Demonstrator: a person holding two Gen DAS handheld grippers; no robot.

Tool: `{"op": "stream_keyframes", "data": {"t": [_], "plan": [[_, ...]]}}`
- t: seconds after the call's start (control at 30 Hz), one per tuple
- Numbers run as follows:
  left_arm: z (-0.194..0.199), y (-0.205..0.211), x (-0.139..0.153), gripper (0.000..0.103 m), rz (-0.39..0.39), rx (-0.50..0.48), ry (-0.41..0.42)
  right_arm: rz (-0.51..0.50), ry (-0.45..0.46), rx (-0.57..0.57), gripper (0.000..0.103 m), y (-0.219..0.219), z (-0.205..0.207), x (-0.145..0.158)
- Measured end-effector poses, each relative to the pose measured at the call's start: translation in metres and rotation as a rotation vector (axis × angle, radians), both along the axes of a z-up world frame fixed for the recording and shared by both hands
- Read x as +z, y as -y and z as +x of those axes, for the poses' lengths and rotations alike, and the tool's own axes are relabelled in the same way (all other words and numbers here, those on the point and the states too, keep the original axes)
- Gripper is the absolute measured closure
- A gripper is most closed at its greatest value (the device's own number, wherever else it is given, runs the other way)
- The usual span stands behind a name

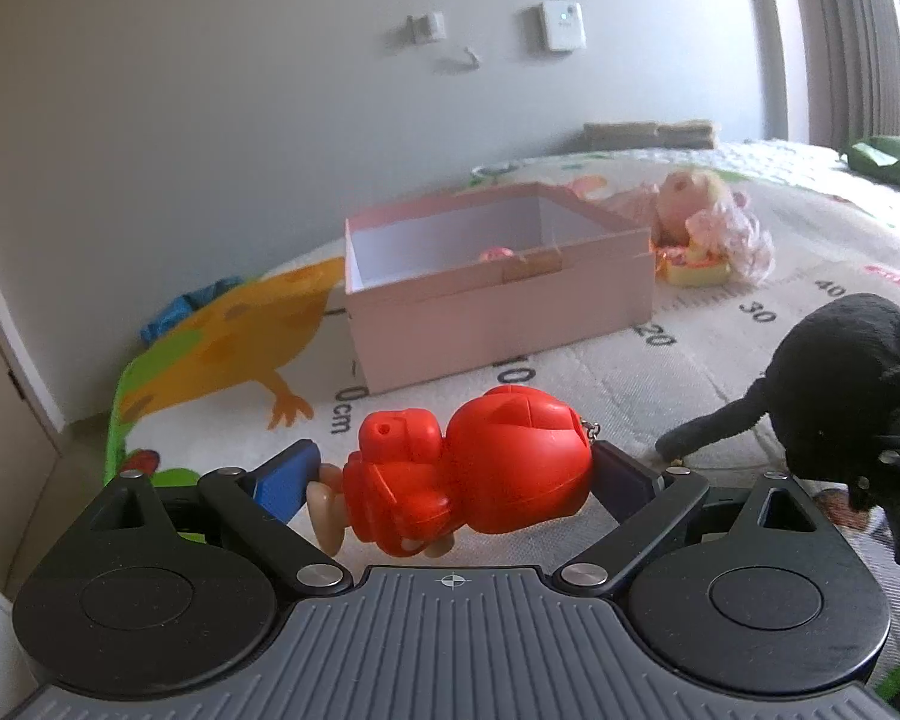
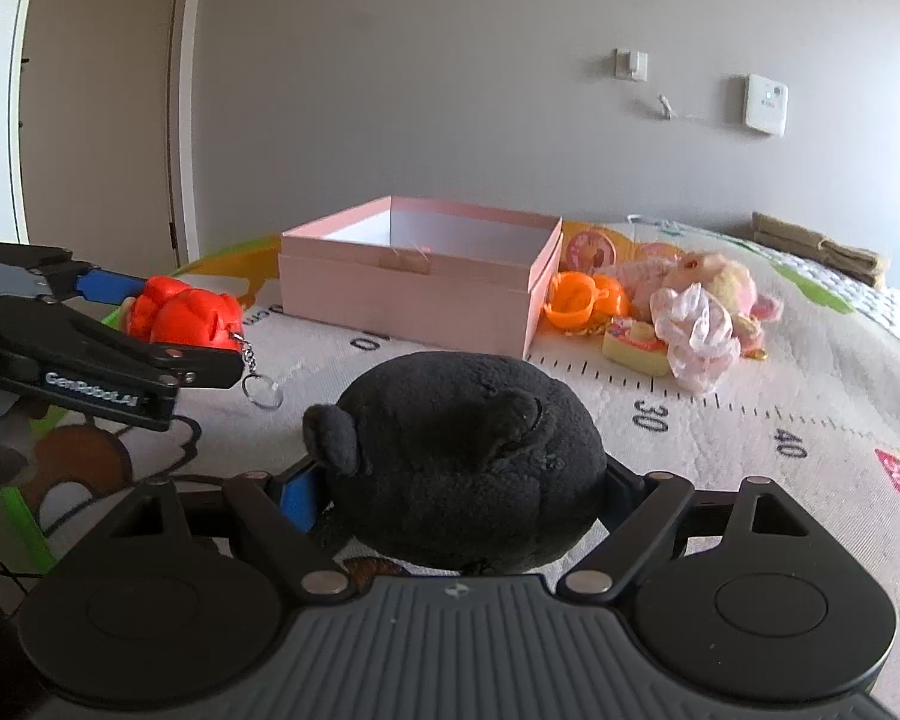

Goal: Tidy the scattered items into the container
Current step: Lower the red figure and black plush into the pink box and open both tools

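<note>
Left gripper (image 1: 456, 483) clenched on red figure toy (image 1: 480, 474), lower centre of left view, keyring (image 2: 261, 387) dangling. Right gripper (image 2: 459, 495) clamped around black plush (image 2: 468, 456), bottom centre of right view. Pink box (image 2: 414, 282) open, mid-frame on play mat (image 2: 750, 420). Doll (image 2: 696, 294) and orange cup (image 2: 573, 300) just right of box.

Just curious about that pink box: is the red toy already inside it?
No, the red toy is clamped in the left tool, short of the pink box.
</note>
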State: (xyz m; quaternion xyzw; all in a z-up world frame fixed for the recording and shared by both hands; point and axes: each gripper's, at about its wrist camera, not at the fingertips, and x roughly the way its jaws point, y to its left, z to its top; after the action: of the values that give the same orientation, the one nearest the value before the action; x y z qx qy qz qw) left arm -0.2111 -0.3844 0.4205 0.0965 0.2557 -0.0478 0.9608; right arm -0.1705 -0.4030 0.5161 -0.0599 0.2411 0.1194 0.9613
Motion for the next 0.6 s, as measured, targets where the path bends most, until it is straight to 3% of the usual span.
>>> {"op": "stream_keyframes", "data": {"t": [0.3, 0.6], "plan": [[-0.029, -0.004, 0.026, 0.005, -0.048, -0.042, 0.026, 0.014, 0.018, 0.01, 0.018, -0.003, -0.01, 0.02], [-0.042, 0.002, 0.065, 0.005, -0.062, -0.078, 0.12, 0.094, 0.053, 0.07, 0.018, -0.002, -0.005, 0.062]]}}
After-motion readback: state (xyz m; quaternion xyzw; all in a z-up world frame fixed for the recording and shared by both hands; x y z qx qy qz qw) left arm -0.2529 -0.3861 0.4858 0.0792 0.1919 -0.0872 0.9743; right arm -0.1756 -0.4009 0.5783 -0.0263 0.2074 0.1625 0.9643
